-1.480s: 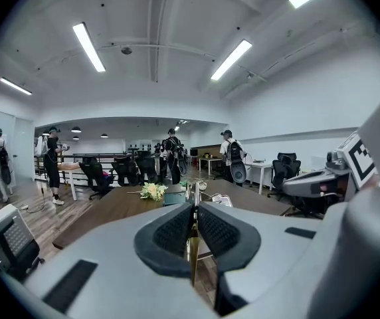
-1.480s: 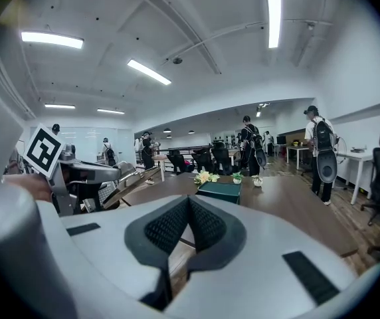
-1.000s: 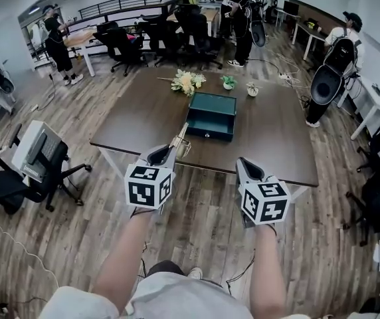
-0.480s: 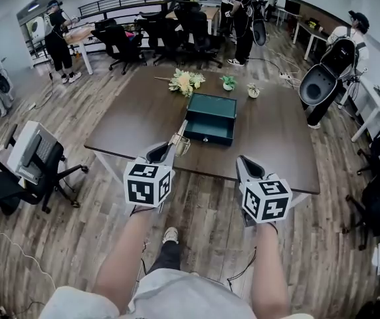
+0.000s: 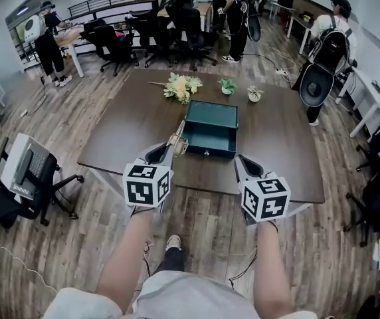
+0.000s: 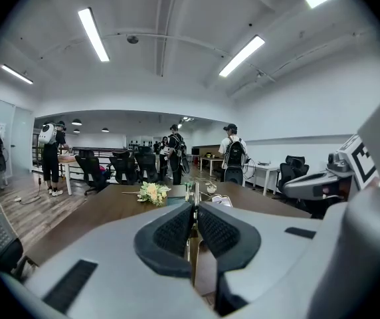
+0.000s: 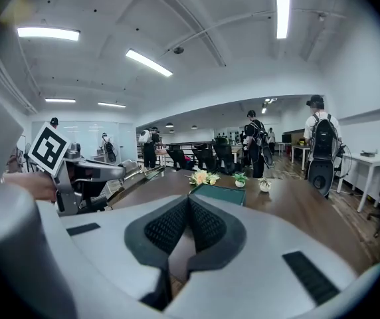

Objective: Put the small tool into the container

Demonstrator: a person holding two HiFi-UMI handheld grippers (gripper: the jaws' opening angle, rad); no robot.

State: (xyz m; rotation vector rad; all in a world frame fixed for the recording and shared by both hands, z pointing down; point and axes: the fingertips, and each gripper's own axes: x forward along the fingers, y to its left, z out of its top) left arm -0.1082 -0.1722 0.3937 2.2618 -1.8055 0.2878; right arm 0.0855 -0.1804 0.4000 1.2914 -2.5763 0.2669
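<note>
Table (image 5: 130,138) now sits nearer than before | left gripper (image 5: 166,150) pinches small tool (image 5: 178,140), right gripper (image 5: 246,167) closed, empty | container (image 5: 210,130) open mid-table, far of tool | advice: clear near rim, lower inside before releasing

Smooth wood table (image 5: 127,135), matt container (image 5: 206,146)

Left gripper (image 5: 169,147), right gripper (image 5: 242,163) seemingly nearer table (image 5: 127,133)

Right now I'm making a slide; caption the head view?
Left tool grips a small metal part near the open green box; right tool shut, empty.
</note>
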